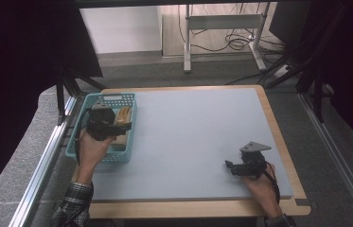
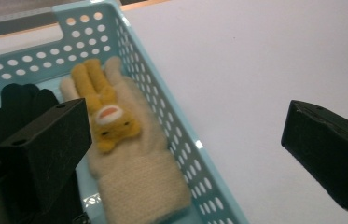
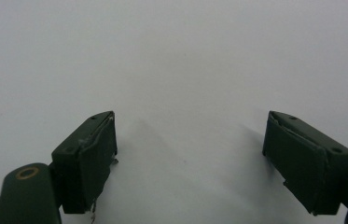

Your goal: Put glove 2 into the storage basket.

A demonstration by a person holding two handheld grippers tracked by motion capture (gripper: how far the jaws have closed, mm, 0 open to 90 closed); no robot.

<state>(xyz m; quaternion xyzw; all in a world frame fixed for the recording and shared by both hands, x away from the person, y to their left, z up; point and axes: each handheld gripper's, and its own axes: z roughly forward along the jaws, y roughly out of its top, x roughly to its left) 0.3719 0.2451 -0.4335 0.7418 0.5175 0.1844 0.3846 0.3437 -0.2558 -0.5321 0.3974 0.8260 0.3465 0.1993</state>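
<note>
While my left gripper (image 2: 185,154) hangs over the near end of the turquoise perforated basket (image 2: 134,60), its jaws stand wide apart with nothing pressed between them. Between those jaws and slightly ahead of them lies a cream knitted glove (image 2: 139,177), flat on the basket floor against the basket's long wall. On the glove's back sits a small yellow rabbit figure (image 2: 104,112), ears pointing away from the jaws. One jaw is over the basket beside the glove; the other is out past the basket wall, above the bare pale grey table (image 2: 255,70). A dark glove (image 2: 20,100) lies in the basket just beyond the jaw on that side.

From the high view, I see the left gripper (image 1: 102,124) above the basket (image 1: 112,100) at the table's left edge, the glove (image 1: 124,116) just beyond it. My right gripper (image 1: 233,168) rests low over the table (image 1: 198,127), well apart from the basket. Its jaws (image 3: 190,163) are also spread open, bare table surface between and ahead of them.
</note>
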